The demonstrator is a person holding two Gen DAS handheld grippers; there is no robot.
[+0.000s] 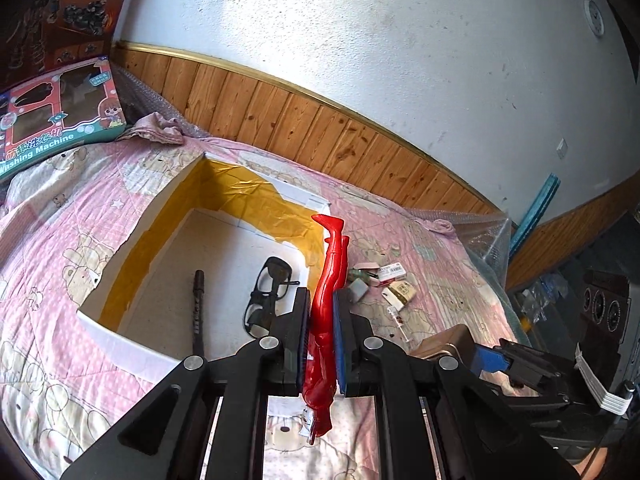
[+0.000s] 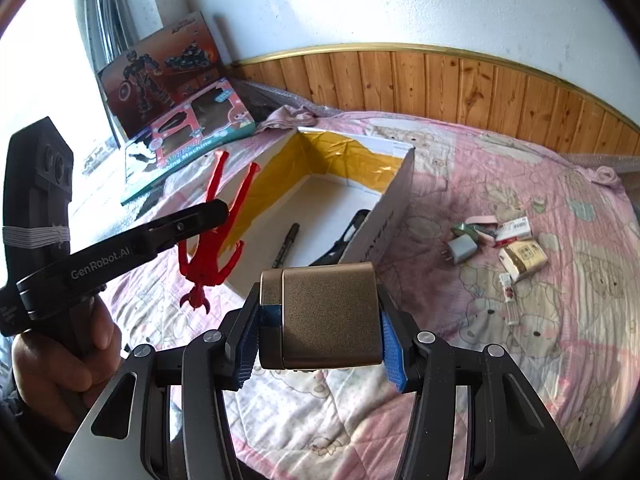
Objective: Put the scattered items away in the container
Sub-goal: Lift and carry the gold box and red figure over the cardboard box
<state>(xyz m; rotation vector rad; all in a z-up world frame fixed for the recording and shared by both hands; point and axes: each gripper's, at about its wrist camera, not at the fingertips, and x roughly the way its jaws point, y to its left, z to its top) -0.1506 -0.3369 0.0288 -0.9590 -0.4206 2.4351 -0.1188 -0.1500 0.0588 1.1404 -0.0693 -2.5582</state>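
In the left wrist view, the left gripper (image 1: 322,344) had its jaws closed on a red toy figure (image 1: 328,300), held head-down with its legs pointing up, above the near right edge of a white box (image 1: 120,338) lined with yellow tape. Inside the box lay black glasses (image 1: 266,294) and a dark pen (image 1: 198,312). Small packets (image 1: 390,282) sat scattered on the pink bed quilt (image 1: 52,240) to the right. In the right wrist view, the right gripper (image 2: 320,340) had its jaws clamped on a bronze metal case (image 2: 324,316), held above the quilt just in front of the box. A hand (image 2: 60,356) gripped the left gripper's handle, the red figure dangling beside the box's left wall.
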